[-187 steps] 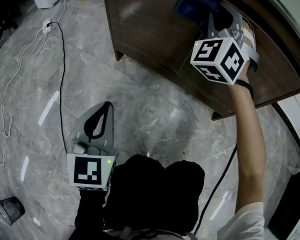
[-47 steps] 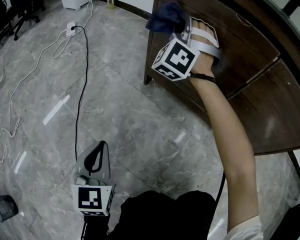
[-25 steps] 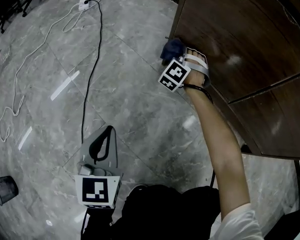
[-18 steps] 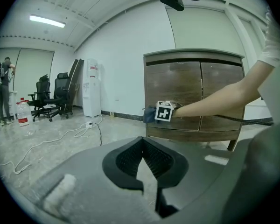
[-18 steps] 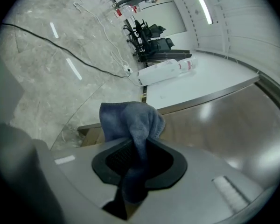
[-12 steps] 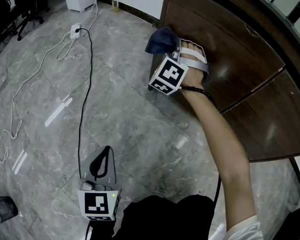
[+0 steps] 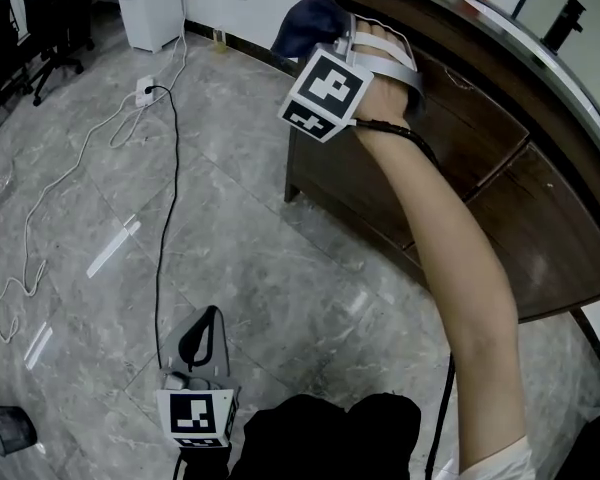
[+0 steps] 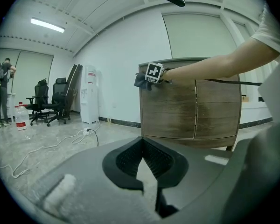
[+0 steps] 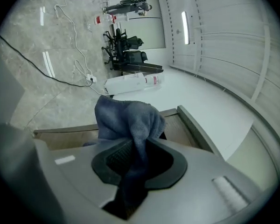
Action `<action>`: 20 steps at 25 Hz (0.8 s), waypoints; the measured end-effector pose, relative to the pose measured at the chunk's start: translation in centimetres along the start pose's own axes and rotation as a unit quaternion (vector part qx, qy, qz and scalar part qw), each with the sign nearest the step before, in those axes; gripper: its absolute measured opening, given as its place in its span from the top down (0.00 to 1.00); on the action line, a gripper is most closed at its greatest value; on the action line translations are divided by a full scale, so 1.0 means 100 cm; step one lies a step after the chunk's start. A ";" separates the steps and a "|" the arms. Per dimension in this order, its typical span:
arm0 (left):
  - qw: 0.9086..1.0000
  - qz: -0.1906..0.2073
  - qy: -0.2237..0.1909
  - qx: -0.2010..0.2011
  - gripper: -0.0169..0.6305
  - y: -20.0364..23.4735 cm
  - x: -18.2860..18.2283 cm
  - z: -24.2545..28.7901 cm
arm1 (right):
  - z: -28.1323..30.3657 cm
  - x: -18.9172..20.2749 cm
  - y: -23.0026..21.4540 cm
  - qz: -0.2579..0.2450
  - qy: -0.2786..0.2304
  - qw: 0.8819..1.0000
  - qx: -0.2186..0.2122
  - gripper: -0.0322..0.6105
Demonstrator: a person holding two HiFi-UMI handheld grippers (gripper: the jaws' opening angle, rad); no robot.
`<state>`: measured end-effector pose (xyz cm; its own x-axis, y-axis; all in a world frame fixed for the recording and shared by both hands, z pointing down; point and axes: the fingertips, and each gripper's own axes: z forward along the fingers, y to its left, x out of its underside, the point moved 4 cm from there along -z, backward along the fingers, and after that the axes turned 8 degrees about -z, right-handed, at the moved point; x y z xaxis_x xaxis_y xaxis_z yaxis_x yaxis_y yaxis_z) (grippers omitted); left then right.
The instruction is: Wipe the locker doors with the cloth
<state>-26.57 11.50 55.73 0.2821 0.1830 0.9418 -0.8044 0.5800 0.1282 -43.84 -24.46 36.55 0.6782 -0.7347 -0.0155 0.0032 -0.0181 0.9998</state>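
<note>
Cloth (image 7: pixel 310 23), dark blue, is clamped in the jaws of the right gripper (image 7: pixel 332 30) and held at the top corner of the brown wooden locker (image 7: pixel 450 158). The left gripper (image 7: pixel 202 336) hangs low over the marble floor (image 7: pixel 240 238), jaws closed on nothing. A small dark bin (image 7: pixel 2 428) stands nearby, contents unclear.
</note>
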 end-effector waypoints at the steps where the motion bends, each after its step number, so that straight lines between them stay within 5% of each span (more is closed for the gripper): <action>1: 1.000 0.001 -0.001 0.000 0.97 0.000 -0.001 -0.002 | -0.002 -0.001 -0.004 0.002 -0.002 1.000 0.000 0.84; 4: 1.000 0.010 -0.008 -0.002 0.97 0.000 -0.003 -0.004 | -0.018 -0.001 -0.003 0.011 -0.025 1.000 0.002 0.84; 9: 1.000 0.023 -0.018 0.009 0.97 -0.012 -0.014 0.002 | -0.081 0.007 0.003 0.095 -0.094 0.991 -0.003 0.84; 20: 0.996 0.056 -0.029 0.058 0.97 -0.097 -0.045 0.018 | -0.222 0.128 0.034 0.318 -0.124 0.934 -0.104 0.84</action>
<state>-20.99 3.64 50.79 0.1593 0.1932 0.9681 -0.8852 0.4621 0.0534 -18.82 -18.86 39.99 0.3999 -0.6881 0.6055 -0.1821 0.5878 0.7882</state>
